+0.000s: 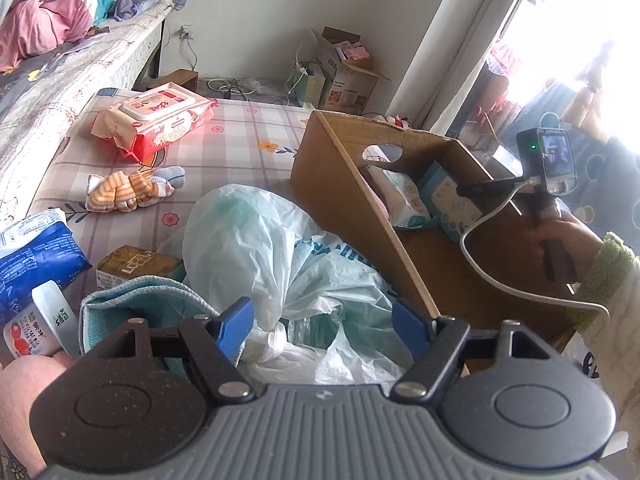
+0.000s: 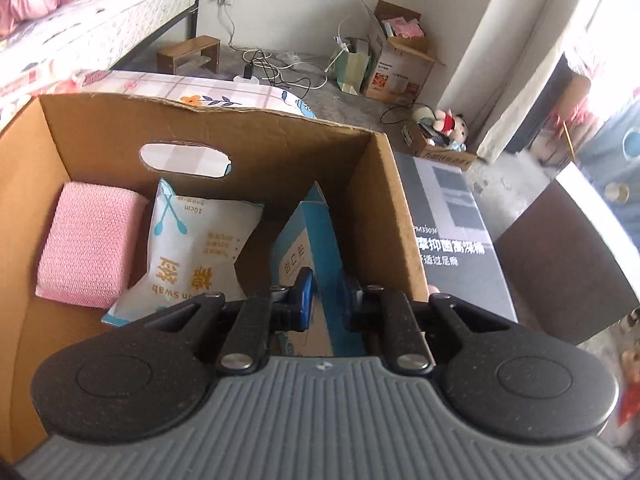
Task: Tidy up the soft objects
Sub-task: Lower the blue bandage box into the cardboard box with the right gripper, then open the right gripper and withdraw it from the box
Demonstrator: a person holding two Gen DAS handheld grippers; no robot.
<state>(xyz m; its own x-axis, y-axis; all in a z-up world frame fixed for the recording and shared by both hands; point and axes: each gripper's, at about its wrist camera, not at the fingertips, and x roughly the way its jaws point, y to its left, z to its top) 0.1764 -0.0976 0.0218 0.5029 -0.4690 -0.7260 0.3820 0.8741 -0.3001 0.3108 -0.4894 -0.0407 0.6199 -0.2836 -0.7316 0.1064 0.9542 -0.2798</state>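
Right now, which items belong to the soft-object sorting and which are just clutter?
Job:
- brown cardboard box
- blue flat carton in right gripper
- pink knitted cloth
- striped orange socks
- teal towel

Lying about:
- plush doll
- white cables

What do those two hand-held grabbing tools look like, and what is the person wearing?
Each tool has a ribbed grey body, two round black discs, black link arms with silver pins, and blue fingers. The left gripper and right gripper look alike. The right one's dark handle carries a small screen with a green light and a white cable. The sleeve is cream with a green cuff.
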